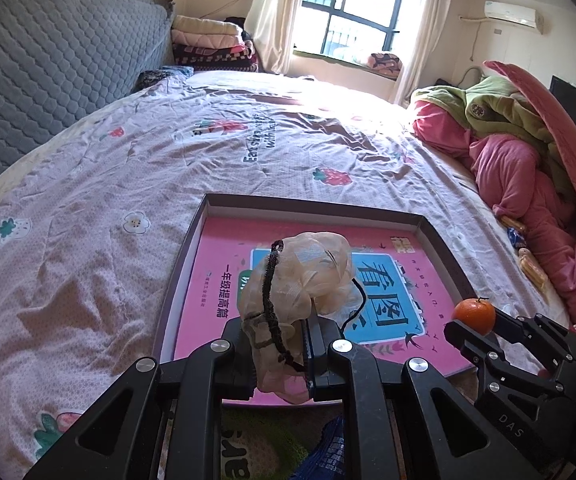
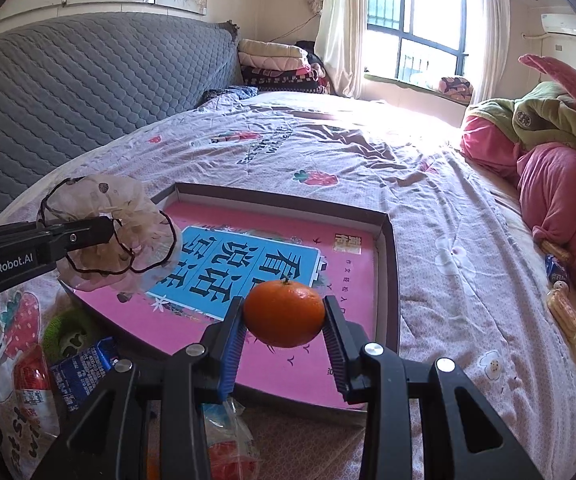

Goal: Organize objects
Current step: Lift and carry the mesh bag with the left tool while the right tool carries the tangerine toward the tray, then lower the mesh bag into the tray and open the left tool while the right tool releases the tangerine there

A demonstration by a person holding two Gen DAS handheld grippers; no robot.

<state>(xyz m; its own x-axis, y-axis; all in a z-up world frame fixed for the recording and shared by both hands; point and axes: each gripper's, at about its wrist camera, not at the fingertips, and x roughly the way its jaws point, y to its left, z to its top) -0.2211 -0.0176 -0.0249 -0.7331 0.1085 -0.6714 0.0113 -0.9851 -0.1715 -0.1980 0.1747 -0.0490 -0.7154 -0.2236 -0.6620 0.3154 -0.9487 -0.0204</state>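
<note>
Left: the left gripper [image 1: 277,350] pinches a sheer peach organza scrunchie [image 1: 300,276] edged with a thin dark elastic cord; its fingers are pressed in on the gathered fabric. The scrunchie hangs in the air over the near left corner of a shallow dark-rimmed box lid [image 1: 442,240] that lies on the bed [image 1: 87,208]. It looks very light, soft and easily crushed, so a grip on the bunched middle seems safer than on the loose cord, which could snag or slip free.

Centre: the box lid holds a pink workbook [image 1: 215,264] with a blue title panel, lying flat and filling most of the floor of the lid.

Right: the right gripper [image 2: 283,322] clamps a mandarin orange [image 2: 283,312] across its widest part, stem up, above the near edge of the lid. The fruit appears firm but smooth-skinned and liable to bruise or roll once released; a flat spot inside the lid, away from the rim, would likely steady it.

Hidden or unclear: at the near edge of the bed, below the grippers, lie a blue packet [image 2: 81,368], a red-and-white wrapped item and something green, all partly cut off and not identifiable. Small snack packets [image 2: 564,308] lie by the heaped pink bedding [image 2: 552,176] at the right edge. Whether the scrunchie's cord touches the workbook cannot be told.
</note>
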